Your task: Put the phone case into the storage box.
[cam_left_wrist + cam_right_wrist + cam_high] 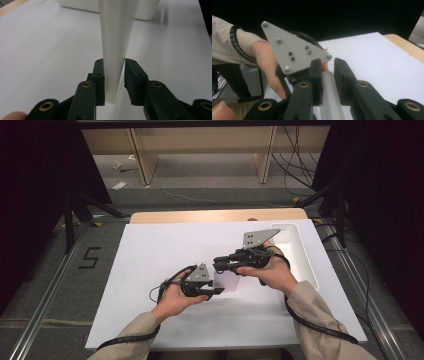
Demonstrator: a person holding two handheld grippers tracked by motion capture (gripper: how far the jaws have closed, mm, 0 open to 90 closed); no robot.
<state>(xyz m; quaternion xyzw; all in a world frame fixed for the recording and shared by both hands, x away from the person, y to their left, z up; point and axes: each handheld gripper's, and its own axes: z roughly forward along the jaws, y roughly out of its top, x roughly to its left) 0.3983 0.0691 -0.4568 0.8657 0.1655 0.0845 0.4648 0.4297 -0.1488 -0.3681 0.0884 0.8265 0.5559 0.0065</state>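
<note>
Both grippers meet over the middle of the white table (pixel 150 265), with a thin white translucent piece (pixel 226 281) between them. It looks like a flat plastic strip or lid seen edge-on, but I cannot tell exactly what it is.

In the left gripper view the strip (pixel 115 50) stands up between the jaws. The left-hand jaw touches it and the right-hand jaw shows a thin gap, so the left gripper (pixel 207 287) is nearly closed around it — firm hold not confirmed. In the right gripper view the same piece (pixel 332 100) lies between the right gripper's (pixel 220 263) jaws, against the left-hand jaw with a visible gap at the other, so this grip also looks loose or only partly closed.

A white tray (pixel 305 265) sits at the far right of the table, well apart from the strip.

Judgement: this is a two-handed hold or handover. To do it well, close one gripper fully before the other lets go, keep the jaws square to the flat faces and avoid twisting — thin plastic will likely flex or slip.
</note>
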